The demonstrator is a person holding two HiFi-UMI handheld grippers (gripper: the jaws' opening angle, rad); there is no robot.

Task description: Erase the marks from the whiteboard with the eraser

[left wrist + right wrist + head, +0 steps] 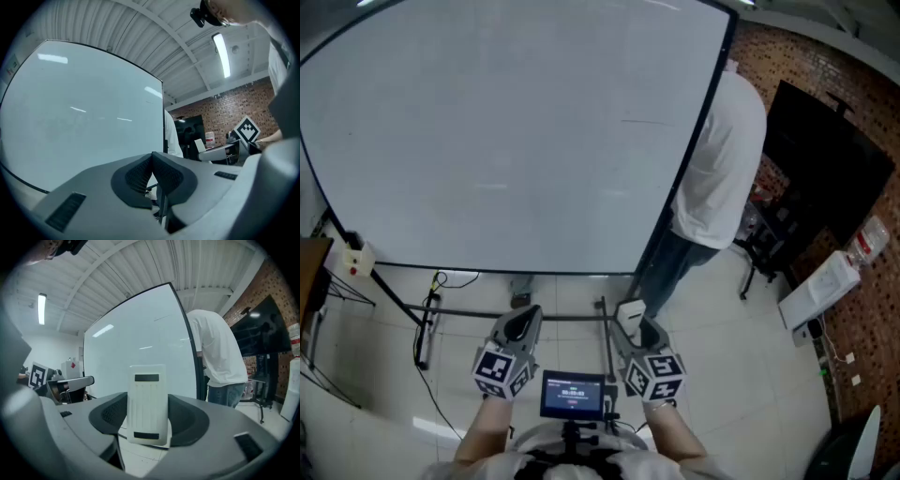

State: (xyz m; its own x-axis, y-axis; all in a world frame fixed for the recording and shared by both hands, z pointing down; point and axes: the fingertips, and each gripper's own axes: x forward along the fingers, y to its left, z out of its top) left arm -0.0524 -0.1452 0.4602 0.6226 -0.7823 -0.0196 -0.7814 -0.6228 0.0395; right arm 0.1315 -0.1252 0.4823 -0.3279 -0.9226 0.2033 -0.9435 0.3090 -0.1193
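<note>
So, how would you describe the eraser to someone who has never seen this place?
Start from the big whiteboard on its stand; in front of its lower edge, two grey tools are held out. The eraser is the flat white block with two dark bars, clamped upright in the right tool; the left tool is shut with nothing in it.

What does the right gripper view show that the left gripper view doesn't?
Only the right gripper view shows the white eraser, clamped upright between the jaws of the right gripper. Only the left gripper view shows the left gripper, jaws closed on nothing. Both show the whiteboard, a person in a white shirt beside it, and a brick wall.
</note>
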